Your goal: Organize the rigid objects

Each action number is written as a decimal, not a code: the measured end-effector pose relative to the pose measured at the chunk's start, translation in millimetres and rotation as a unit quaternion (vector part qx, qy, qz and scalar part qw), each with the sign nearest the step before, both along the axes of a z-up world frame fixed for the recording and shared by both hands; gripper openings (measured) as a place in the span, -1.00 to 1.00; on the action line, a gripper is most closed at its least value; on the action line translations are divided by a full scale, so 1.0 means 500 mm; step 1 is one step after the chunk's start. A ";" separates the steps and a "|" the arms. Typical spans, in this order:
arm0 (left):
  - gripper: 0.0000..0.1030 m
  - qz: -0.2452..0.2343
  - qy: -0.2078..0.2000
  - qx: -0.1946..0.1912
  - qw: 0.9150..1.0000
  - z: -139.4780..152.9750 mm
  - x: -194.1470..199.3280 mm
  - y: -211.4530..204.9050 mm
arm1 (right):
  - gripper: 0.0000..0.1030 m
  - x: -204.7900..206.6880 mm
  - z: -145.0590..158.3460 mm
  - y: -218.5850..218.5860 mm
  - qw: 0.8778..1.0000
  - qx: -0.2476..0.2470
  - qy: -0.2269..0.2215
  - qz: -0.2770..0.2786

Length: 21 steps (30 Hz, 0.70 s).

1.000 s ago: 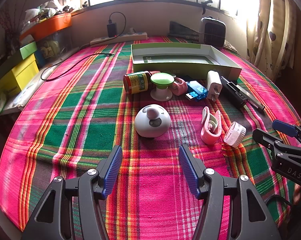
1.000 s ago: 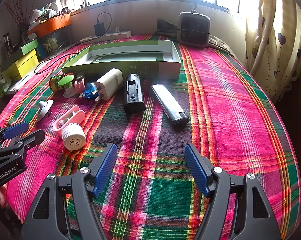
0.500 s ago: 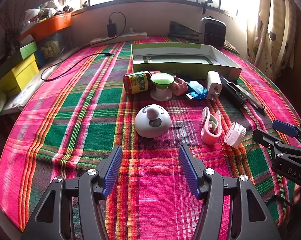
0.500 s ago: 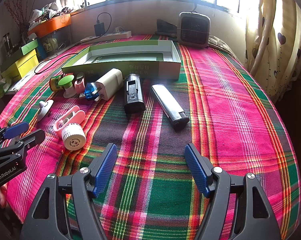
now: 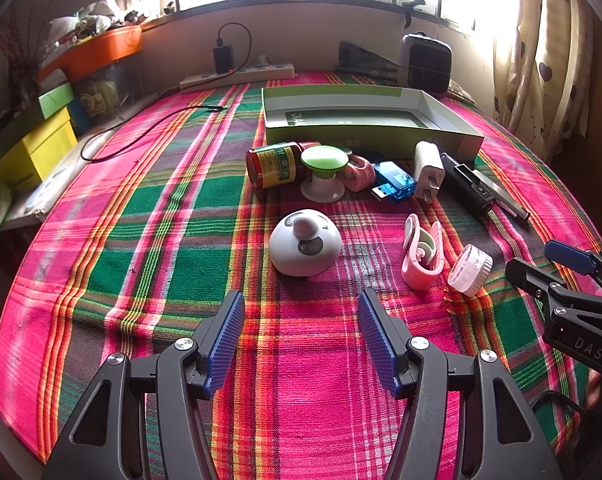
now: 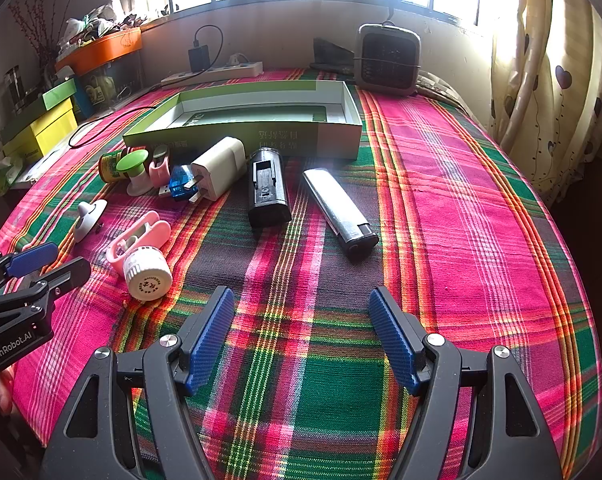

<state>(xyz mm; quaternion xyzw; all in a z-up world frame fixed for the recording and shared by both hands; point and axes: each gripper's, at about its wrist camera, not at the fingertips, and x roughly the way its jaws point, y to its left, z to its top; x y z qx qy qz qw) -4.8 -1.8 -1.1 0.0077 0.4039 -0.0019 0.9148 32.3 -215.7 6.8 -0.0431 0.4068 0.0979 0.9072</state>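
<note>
Small rigid items lie on a plaid cloth in front of an open green box (image 5: 365, 120) (image 6: 261, 120). In the left wrist view: a white dome gadget (image 5: 305, 248), a pink clip (image 5: 421, 256), a white cap (image 5: 469, 269), a red bottle (image 5: 275, 164), a green-topped knob (image 5: 324, 172), a blue USB stick (image 5: 393, 182), a white charger (image 5: 429, 170). In the right wrist view: a black block (image 6: 267, 188) and a silver lighter (image 6: 339, 212). My left gripper (image 5: 301, 336) is open and empty, just short of the dome. My right gripper (image 6: 301, 332) is open and empty, short of the lighter.
A small heater (image 6: 387, 60) and a power strip (image 6: 213, 72) stand at the back by the window. Yellow and green boxes (image 5: 33, 148) sit off the left edge. A black cable (image 5: 141, 128) lies on the cloth at the back left. A curtain (image 6: 549, 80) hangs at right.
</note>
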 end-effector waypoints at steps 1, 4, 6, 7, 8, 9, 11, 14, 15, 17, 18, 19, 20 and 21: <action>0.13 0.000 0.000 0.000 1.000 0.000 0.001 0.000 | 0.37 0.000 0.000 0.000 1.000 0.000 0.000 0.000; 0.13 -0.001 0.000 0.000 1.000 0.000 0.001 0.000 | 0.37 0.000 0.000 0.000 1.000 0.000 0.000 0.000; 0.13 -0.002 0.000 -0.001 1.000 0.003 0.008 -0.001 | 0.37 0.000 0.000 0.000 1.000 0.000 0.000 0.000; 0.13 -0.003 0.001 -0.001 1.000 0.003 0.008 -0.001 | 0.37 0.000 0.000 0.000 1.000 0.000 0.000 0.000; 0.13 -0.003 0.001 -0.001 1.000 0.003 0.010 -0.001 | 0.37 0.000 0.000 0.000 1.000 0.000 0.000 0.000; 0.13 -0.004 0.001 -0.001 1.000 0.003 0.010 -0.001 | 0.37 0.000 0.000 0.000 1.000 0.000 0.000 0.000; 0.13 -0.006 0.001 -0.002 1.000 0.004 0.012 0.001 | 0.37 0.000 0.000 0.000 1.000 0.000 0.000 0.000; 0.13 -0.010 0.001 -0.003 1.000 0.003 0.012 0.003 | 0.37 0.001 0.000 0.000 1.000 0.000 0.000 0.000; 0.13 -0.012 0.002 -0.003 1.000 0.003 0.013 0.004 | 0.37 0.002 0.000 0.000 1.000 0.000 0.001 0.001; 0.13 -0.016 0.004 -0.006 1.000 0.004 0.015 0.008 | 0.37 0.004 0.001 0.000 1.000 -0.001 0.004 0.007; 0.13 -0.018 0.006 -0.007 1.000 0.005 0.016 0.010 | 0.37 0.004 0.001 -0.002 1.000 -0.003 0.007 0.014; 0.12 -0.019 0.007 -0.009 1.000 0.006 0.018 0.012 | 0.37 0.011 0.001 -0.004 1.000 -0.003 0.010 0.019; 0.12 -0.020 0.008 -0.014 1.000 0.006 0.019 0.015 | 0.37 0.015 0.001 -0.010 1.000 -0.005 0.012 0.015; 0.12 -0.020 0.009 -0.019 1.000 0.007 0.021 0.019 | 0.37 0.020 0.002 -0.016 1.000 -0.009 0.014 0.011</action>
